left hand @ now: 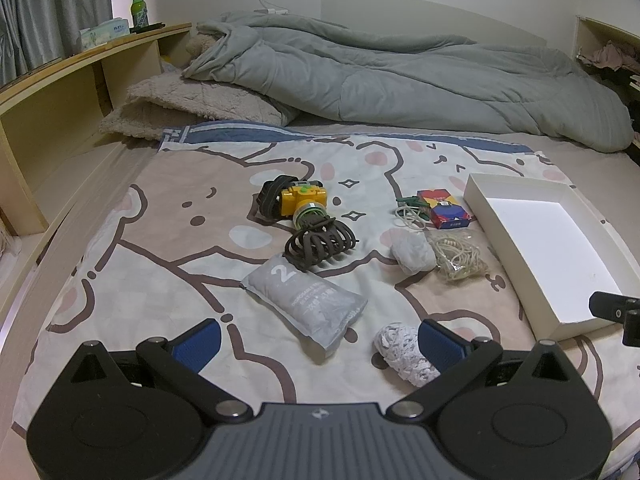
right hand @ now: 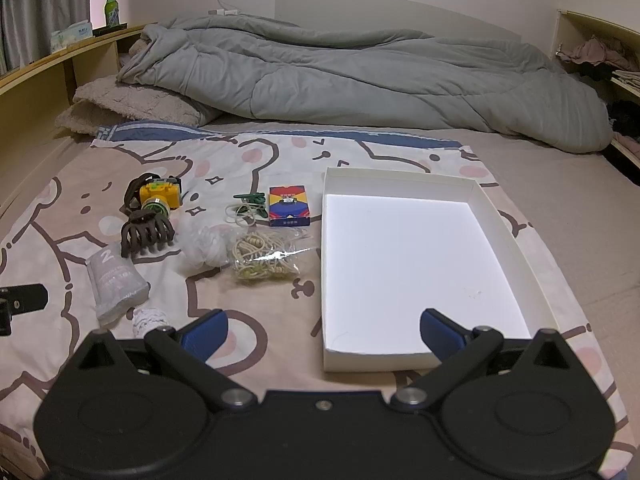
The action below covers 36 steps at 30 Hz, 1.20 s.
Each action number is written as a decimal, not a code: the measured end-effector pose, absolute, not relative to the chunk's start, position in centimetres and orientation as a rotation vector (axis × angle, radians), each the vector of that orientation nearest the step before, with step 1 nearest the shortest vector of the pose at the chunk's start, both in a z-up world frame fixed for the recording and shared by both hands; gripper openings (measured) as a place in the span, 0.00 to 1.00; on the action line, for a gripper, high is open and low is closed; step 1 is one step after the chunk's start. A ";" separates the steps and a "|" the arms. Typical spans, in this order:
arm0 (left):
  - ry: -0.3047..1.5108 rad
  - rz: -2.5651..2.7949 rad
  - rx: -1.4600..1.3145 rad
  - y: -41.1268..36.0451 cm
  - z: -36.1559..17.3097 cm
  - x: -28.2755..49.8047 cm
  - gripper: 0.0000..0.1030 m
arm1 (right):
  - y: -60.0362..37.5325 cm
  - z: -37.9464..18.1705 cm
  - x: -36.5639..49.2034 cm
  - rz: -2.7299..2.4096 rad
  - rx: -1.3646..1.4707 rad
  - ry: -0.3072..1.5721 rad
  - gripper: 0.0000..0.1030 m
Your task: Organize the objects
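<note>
Nearby, the shallow white box [right hand: 400, 264] lies open, bare inside.

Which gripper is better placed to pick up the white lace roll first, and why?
Probably the left gripper: its open jaws sit right beside the white lace roll. The right gripper hangs over the near wall of the white box, with the roll off to its left.

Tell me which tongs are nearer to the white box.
Right. The right tongs hover over the near edge of the white box, one finger above its floor. The left tongs hang left of it, over the gray pouch.
</note>
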<state>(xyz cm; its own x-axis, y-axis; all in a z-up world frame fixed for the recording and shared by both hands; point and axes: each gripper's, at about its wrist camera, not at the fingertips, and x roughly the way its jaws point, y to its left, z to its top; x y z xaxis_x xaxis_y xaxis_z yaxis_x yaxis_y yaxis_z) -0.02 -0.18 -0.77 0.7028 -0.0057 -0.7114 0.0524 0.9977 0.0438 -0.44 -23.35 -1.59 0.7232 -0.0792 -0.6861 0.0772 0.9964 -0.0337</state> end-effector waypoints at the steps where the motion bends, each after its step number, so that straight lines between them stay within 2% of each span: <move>1: 0.792 -0.032 0.063 -0.2 -0.8 0.0 1.00 | -23.4 -1.6 -0.5 -0.087 -0.004 0.758 1.00; 36: 0.798 -0.039 0.069 -0.1 -1.0 -0.1 1.00 | -23.6 -1.9 -0.4 -0.092 0.001 0.764 1.00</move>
